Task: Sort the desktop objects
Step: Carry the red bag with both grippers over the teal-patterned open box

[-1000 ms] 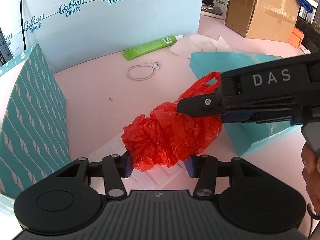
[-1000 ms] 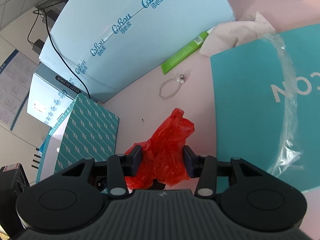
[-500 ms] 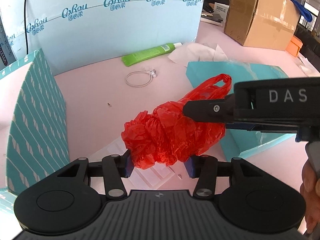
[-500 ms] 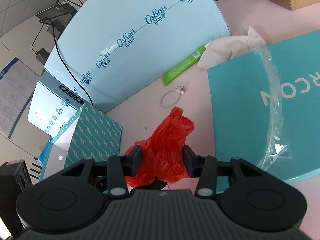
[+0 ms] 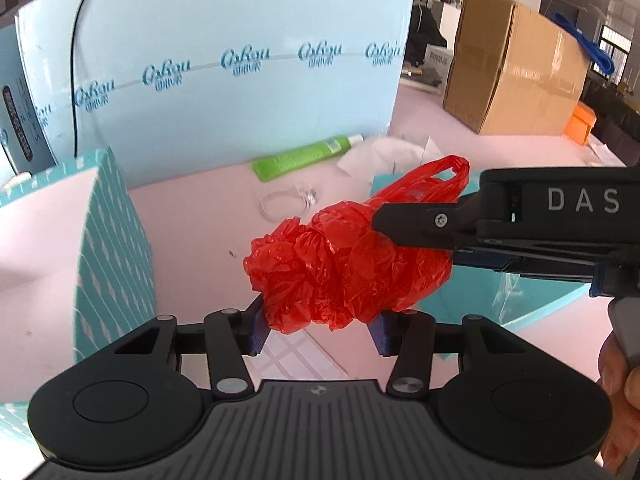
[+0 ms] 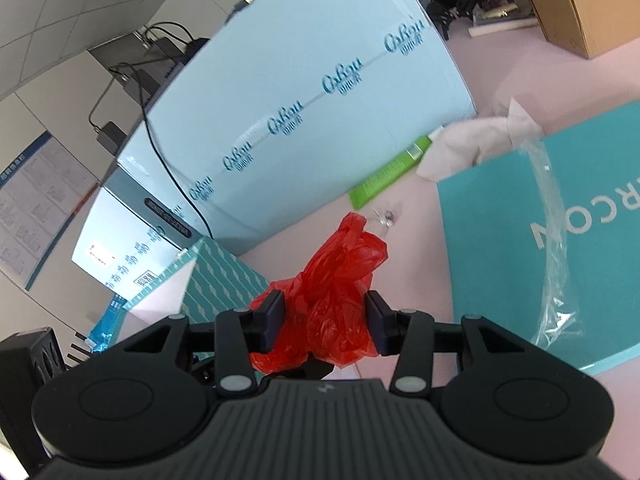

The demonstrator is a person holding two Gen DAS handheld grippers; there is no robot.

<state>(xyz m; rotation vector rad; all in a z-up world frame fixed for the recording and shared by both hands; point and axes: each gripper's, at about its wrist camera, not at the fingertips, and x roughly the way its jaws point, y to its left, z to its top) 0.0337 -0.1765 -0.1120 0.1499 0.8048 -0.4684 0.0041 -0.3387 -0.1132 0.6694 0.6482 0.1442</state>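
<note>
Your pale blue carton (image 5: pixel 240 92) backs the pink desk (image 5: pixel 192 220). Above it, your left gripper (image 5: pixel 316 328) and right gripper (image 6: pixel 326 326) both clamp the crumpled red plastic bag (image 5: pixel 344 268). Pull them apart and the thin film could tear or slip free.

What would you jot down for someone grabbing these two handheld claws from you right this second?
Left gripper: shut on the red plastic bag, gripping its bunched end.
Right gripper: shut on the same bag, at the other end near the handles.
The bag hangs between both, lifted clear of the pink desk.
On the desk: green tube, thin looped cord, crumpled tissue, teal box, patterned box.
Done: bag picked up. Left: put it away, then sort the rest.
</note>
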